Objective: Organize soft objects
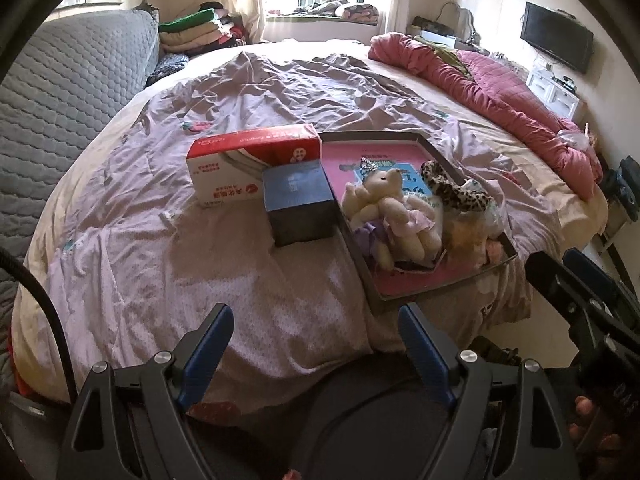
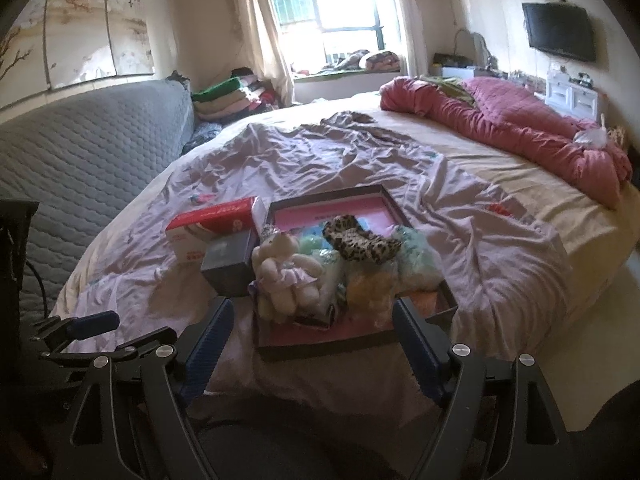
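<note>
A dark-rimmed tray with a pink floor (image 1: 404, 148) (image 2: 362, 200) lies on the bed. In it lie a cream plush bear (image 1: 384, 204) (image 2: 282, 268), a leopard-print soft item (image 1: 452, 188) (image 2: 360, 242) and several pastel fluffy items (image 2: 412, 260). Left of the tray stand a red and white box (image 1: 248, 160) (image 2: 208, 226) and a dark blue box (image 1: 298, 200) (image 2: 228, 260). My left gripper (image 1: 316, 332) is open and empty, above the bed's near edge, short of the boxes. My right gripper (image 2: 312, 320) is open and empty, just short of the tray's near rim.
The bed (image 1: 260, 92) has a wrinkled lilac sheet. A rolled pink quilt (image 1: 500, 84) (image 2: 520, 120) lies along its right side. A grey padded headboard (image 1: 72, 80) is at left, with folded clothes (image 1: 200, 28) behind. The right gripper shows in the left wrist view (image 1: 580, 308).
</note>
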The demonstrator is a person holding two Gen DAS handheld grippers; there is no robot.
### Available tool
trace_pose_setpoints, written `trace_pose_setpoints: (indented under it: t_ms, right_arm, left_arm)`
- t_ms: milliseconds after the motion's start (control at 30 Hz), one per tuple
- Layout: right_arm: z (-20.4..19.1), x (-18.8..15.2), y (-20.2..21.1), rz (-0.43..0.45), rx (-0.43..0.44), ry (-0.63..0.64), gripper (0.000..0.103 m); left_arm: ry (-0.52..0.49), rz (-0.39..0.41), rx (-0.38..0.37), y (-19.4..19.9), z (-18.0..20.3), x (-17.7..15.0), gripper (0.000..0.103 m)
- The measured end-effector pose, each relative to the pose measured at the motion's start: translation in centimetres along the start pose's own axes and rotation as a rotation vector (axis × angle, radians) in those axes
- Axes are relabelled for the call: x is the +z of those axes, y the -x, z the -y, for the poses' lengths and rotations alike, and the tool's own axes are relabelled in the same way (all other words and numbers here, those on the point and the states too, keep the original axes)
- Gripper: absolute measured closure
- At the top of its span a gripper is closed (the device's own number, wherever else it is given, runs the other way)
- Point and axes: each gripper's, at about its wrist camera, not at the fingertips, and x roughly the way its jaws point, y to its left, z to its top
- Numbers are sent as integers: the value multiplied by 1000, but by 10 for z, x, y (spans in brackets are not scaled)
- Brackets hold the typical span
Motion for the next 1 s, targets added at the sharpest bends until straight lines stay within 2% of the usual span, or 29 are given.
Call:
trace_pose_setpoints:
  t_ms: [433,1000]
  right_arm:
    - [-6,-7,-3,-22,15,13,21]
    - [-11,-4,-1,-1,13,28,21]
  left_arm:
    - [-9,-2,13,3,1,0,19]
    - [-6,-6,20,1,-1,0,19]
